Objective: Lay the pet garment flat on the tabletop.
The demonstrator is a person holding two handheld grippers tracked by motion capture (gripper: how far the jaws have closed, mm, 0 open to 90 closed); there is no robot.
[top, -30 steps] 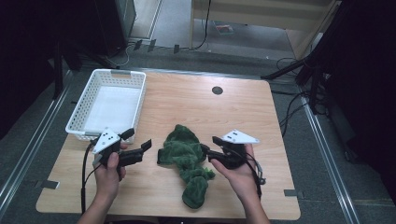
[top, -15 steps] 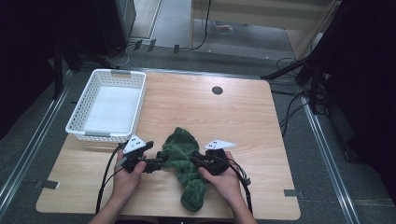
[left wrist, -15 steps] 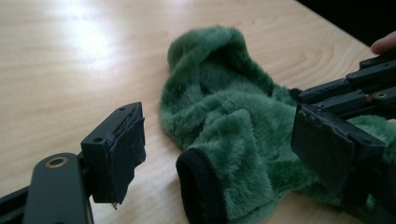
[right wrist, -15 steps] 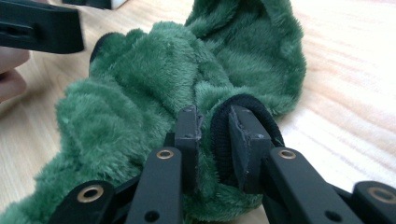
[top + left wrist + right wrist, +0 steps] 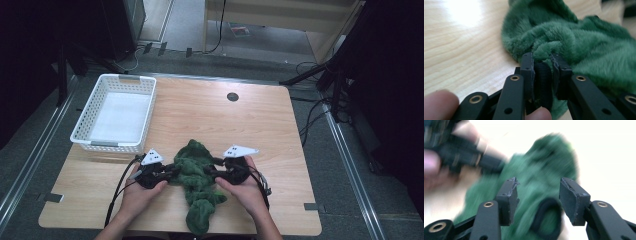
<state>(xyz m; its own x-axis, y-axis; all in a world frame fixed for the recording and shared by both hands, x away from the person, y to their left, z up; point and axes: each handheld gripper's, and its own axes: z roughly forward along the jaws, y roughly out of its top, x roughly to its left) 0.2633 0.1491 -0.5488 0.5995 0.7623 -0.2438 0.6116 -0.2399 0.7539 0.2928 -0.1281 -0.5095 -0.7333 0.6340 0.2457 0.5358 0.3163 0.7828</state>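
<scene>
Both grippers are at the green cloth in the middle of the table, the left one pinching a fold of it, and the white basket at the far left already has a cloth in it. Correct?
Not quite: the white basket is empty, as the high view shows. The rest stands: the left gripper is pinching a fold of the green cloth.

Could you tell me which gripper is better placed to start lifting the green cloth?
Left: the left gripper already pinches a fold of the green cloth; the right gripper stands open over it.
</scene>
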